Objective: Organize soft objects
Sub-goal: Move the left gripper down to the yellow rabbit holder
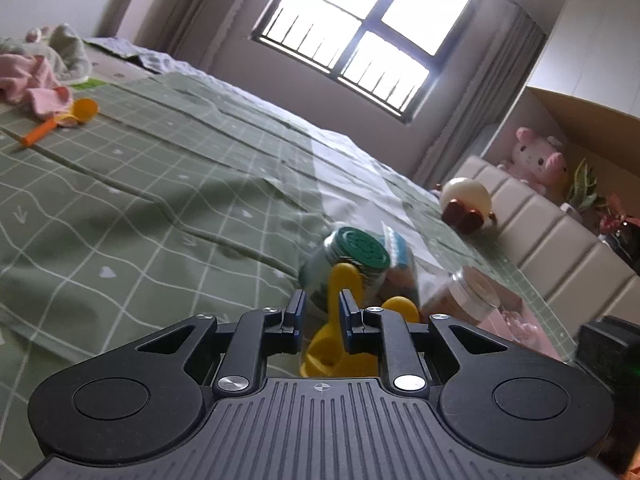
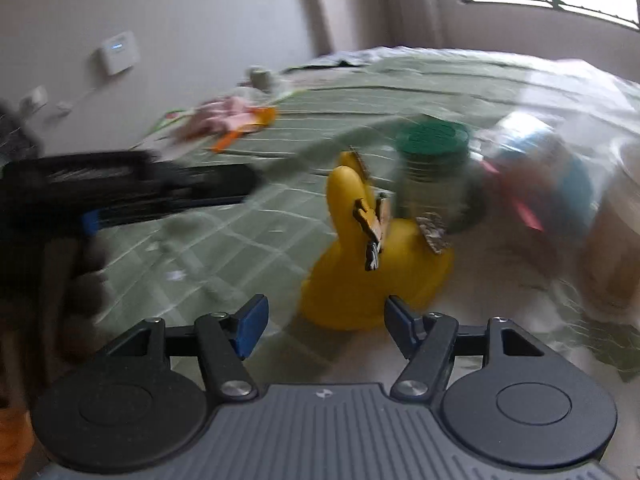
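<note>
While we are leaning in over the bed point(image 1: 140, 200), right hand-held gripper point(image 2: 326, 320): we are holding its jaws wide apart with nothing between the pads.
Left hand-held gripper point(image 1: 322, 312): we are keeping only a narrow gap between its jaws. The left wrist view is lining a yellow neck up with that gap, but the right wrist view is showing this tool off to the left of the toy and clear of it, so we are reading it as gripping nothing.
Yellow toy point(image 2: 360, 280): it is sitting upright on the bed straight ahead of the right jaws and just beyond their tips, its neck rising away from us.
Relation that matters: we are judging the right hand nearer and squarely lined up, with the toy's broad base facing the open jaws.
Green-lidded jar point(image 2: 434, 136): it is standing just behind the toy, close enough to be crowding a push forward.
Pink cloth heap point(image 1: 28, 80): it is lying well apart at the far side of the bed, with an orange scoop point(image 1: 80, 114) beside it.
</note>
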A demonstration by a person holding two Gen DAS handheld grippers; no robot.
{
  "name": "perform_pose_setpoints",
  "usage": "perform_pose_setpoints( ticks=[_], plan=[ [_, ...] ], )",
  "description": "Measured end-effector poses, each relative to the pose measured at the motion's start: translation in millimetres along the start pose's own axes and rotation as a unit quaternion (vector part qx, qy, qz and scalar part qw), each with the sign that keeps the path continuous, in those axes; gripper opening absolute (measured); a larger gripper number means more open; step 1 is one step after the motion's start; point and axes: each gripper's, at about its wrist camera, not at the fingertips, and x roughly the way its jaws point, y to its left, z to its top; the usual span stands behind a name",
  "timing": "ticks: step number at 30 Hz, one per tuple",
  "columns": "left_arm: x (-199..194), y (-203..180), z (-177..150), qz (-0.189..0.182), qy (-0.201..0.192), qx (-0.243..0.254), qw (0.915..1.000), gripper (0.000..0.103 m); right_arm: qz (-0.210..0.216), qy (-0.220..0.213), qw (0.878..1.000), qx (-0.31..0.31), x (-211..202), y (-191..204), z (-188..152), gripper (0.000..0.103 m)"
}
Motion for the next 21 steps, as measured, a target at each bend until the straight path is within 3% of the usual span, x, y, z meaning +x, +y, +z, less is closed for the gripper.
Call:
perform_pose_setpoints(
  ticks=[4,8,11,15,18,21],
  plan=[
    [3,-5,-4,0.007,0.008,0.017,0.9998,0.019,-0.023,-0.001,1.000,-0.021,-16,1,-13,0.066],
    [7,-27,-12,0.007,0.013,0.072,0.9973,0.019,-0.102,-0.014,0.994,-0.024,-38,-21,-28,0.066],
    [1,-69,-29,-0.013,-0.009,0.162,0.9867,0.019,-0.161,-0.032,0.986,-0.014,-56,-41,-39,0.066],
    [0,-114,-51,0.000,-0.044,0.220,0.9745,0.023,-0.217,-0.046,0.975,0.010,-57,-65,-51,0.066],
    [12,-135,-59,0.039,-0.049,0.239,0.9689,0.024,-0.218,-0.034,0.975,0.039,-52,-82,-61,0.066],
    [24,-140,-61,0.068,-0.043,0.231,0.9696,0.024,-0.215,-0.039,0.975,0.044,-54,-85,-61,0.066]
  ],
)
